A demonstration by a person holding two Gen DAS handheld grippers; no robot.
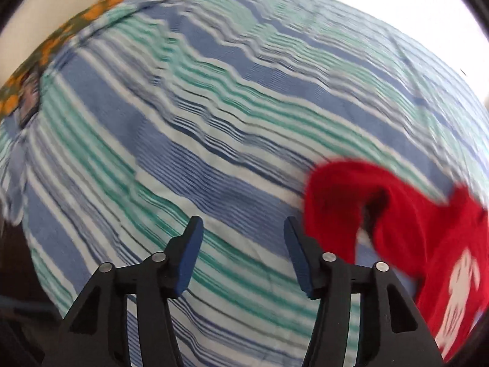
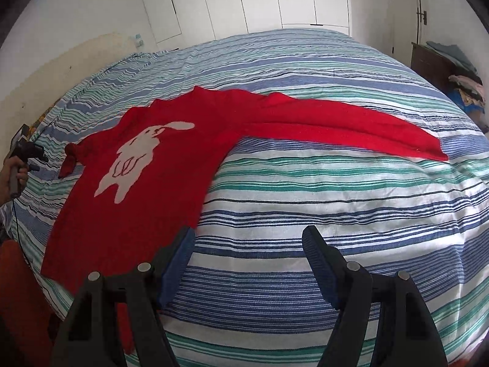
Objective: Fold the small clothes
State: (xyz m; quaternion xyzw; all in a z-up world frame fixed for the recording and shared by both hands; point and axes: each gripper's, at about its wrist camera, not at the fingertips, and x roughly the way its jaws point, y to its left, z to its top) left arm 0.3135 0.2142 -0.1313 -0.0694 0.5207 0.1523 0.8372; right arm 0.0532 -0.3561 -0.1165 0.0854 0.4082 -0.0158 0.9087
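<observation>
A red sweater (image 2: 159,165) with a white animal print lies flat on the striped bedspread (image 2: 305,202). Its one sleeve (image 2: 345,125) stretches out to the right; the other sleeve (image 2: 71,157) is bunched at the left. My right gripper (image 2: 247,238) is open and empty, just above the sweater's lower right hem. My left gripper (image 1: 243,227) is open and empty over the bedspread (image 1: 214,122), with the bunched red sleeve (image 1: 345,202) just right of its right finger. The left wrist view is blurred. The left gripper also shows in the right wrist view (image 2: 36,154), held in a hand.
White closet doors (image 2: 244,0) stand behind the bed. A dark shelf with piled clothes (image 2: 458,73) is at the right. An orange-and-green patterned cloth (image 1: 61,36) lies along the bed's far left edge. An orange object (image 2: 21,299) sits at the bottom left.
</observation>
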